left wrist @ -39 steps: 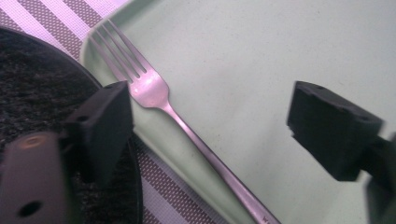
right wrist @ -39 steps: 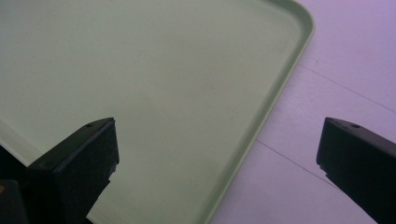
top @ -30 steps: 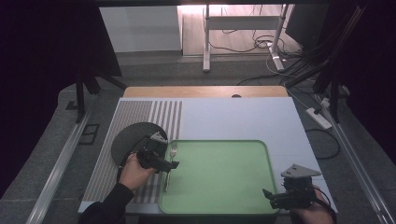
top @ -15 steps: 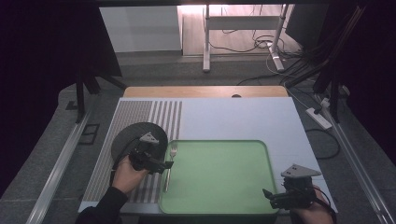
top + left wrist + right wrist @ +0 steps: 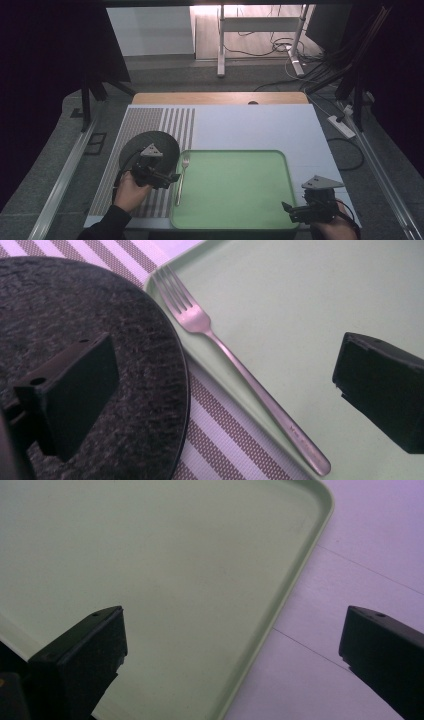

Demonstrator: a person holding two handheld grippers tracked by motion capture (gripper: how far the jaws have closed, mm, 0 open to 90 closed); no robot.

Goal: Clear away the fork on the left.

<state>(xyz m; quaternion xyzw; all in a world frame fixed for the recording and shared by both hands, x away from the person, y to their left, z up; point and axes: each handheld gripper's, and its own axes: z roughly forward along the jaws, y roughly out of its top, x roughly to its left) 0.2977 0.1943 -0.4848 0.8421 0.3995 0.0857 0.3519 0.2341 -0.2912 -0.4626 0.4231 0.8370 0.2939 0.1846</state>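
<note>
Along the left rim of the green tray (image 5: 280,165), the fork (image 5: 181,181) lies lengthwise, tines pointing away from the person, its handle resting on the tray floor just inside the edge. Beside it, on the striped placemat (image 5: 150,125), sits the dark round plate (image 5: 150,147), close to the tray but not on it. In the left gripper view the fork (image 5: 235,365) lies free between the spread fingers (image 5: 75,390), touched by neither, with the plate (image 5: 100,315) under the near one and the tray (image 5: 310,300) under the far one.

A second ago the left gripper (image 5: 172,178) sat closer over the fork; since then the hand has drawn back toward the plate and the person, and the fork has stayed where it is. I judge that the fork has been set down and released, so that step looks done, and the plate is the likely next thing to handle.

The right gripper (image 5: 286,207) waits at the tray's near right corner, unchanged over the same span, its fingers (image 5: 80,655) wide apart and holding nothing; its own view looks across bare tray (image 5: 295,580) and the white bench (image 5: 360,555).
</note>
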